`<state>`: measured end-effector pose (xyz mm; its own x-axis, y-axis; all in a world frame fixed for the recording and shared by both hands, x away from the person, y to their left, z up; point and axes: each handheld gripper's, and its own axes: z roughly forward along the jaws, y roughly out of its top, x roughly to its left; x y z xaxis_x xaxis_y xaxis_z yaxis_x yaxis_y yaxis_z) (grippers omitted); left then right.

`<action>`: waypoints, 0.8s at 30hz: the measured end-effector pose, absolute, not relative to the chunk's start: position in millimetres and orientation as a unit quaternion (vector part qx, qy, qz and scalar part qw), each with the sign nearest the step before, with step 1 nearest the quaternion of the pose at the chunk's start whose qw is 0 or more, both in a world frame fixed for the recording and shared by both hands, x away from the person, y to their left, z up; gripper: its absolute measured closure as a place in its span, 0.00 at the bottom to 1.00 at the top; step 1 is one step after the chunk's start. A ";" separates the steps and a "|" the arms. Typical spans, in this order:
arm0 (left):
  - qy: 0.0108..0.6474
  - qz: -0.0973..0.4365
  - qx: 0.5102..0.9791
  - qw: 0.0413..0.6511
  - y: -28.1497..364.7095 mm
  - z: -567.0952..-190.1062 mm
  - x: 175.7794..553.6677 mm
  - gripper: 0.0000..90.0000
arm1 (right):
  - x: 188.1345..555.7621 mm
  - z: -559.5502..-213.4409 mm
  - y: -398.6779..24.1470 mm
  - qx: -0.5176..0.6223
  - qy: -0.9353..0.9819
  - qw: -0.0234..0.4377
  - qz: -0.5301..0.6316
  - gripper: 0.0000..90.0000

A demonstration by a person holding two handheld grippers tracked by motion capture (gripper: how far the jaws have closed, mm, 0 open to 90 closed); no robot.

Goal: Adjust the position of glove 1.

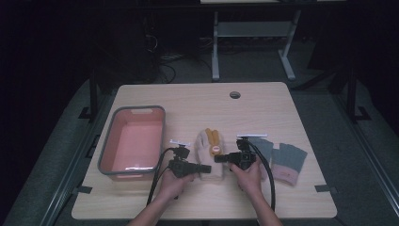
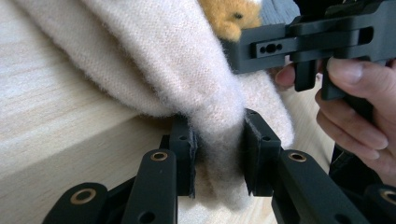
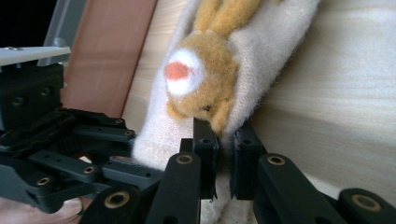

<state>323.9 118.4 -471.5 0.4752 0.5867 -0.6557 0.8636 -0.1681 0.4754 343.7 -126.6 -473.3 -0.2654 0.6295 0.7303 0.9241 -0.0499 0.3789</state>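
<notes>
A cream knitted mitten (image 1: 207, 146) with an orange plush animal (image 1: 214, 140) on it lies at the table's middle. My left gripper (image 1: 207, 168) comes at its near end from the left. In the left gripper view the jaws (image 2: 217, 144) pinch a fold of the cream knit (image 2: 177, 70). From the right, my right gripper (image 1: 217, 158) meets the mitten. Its jaws (image 3: 226, 140) are shut on the mitten's edge (image 3: 261, 51), just below the orange animal (image 3: 201, 79). The two grippers face each other, close together.
A pink basin with a grey rim (image 1: 106, 141) stands at the left, close to my left hand. Two grey fingerless gloves with pink cuffs (image 1: 288, 162) lie to the right of my right hand. A round hole (image 1: 235, 94) sits near the table's far edge.
</notes>
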 end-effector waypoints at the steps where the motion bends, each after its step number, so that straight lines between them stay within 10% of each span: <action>1: 0.485 -0.162 0.746 0.426 119.3 -469.4 323.4 0.76 | 342.3 -470.3 -127.0 -0.578 -0.668 0.170 -0.436 0.92; 24: 0.454 -0.148 0.752 0.454 131.7 -423.8 328.2 0.77 | 343.8 -425.9 -123.7 -0.551 -0.670 0.163 -0.470 0.93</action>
